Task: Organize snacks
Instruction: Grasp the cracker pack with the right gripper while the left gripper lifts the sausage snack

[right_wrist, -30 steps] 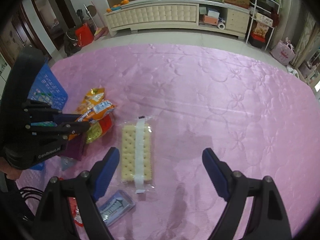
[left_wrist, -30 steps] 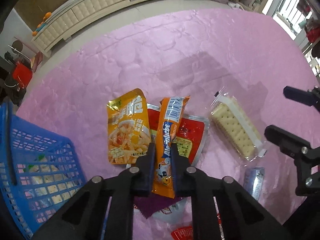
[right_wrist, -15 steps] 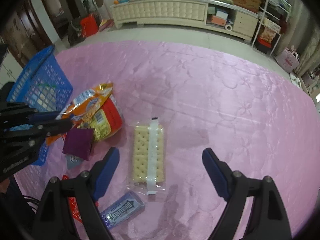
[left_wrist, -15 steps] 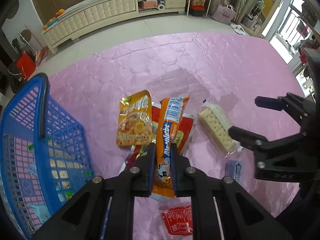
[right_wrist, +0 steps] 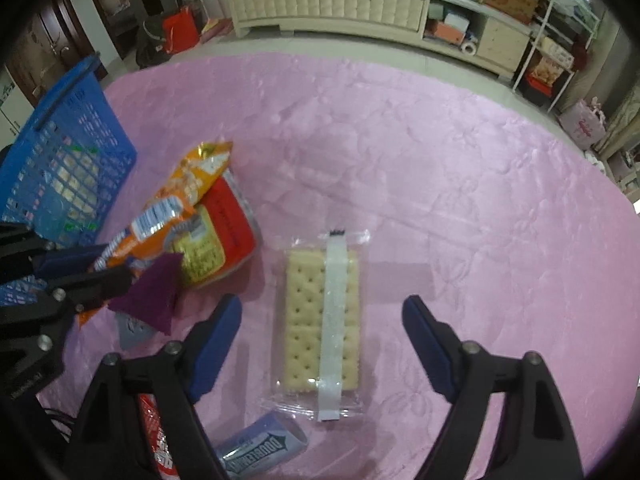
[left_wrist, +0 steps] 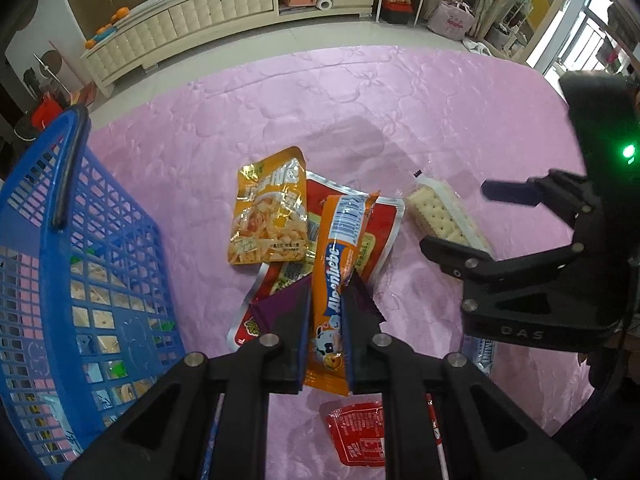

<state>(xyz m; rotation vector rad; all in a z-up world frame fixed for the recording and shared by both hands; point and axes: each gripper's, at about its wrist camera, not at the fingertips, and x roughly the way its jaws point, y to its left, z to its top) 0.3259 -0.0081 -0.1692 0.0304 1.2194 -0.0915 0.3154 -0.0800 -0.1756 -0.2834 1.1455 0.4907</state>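
Glossy orange candy tube point(left_wrist: 338, 276) lifted higher, pinched in left claw point(left_wrist: 325, 344).

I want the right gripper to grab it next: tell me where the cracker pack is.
The cracker pack lies flat on the pink cloth, centred before the open right gripper, right of the red pouch.
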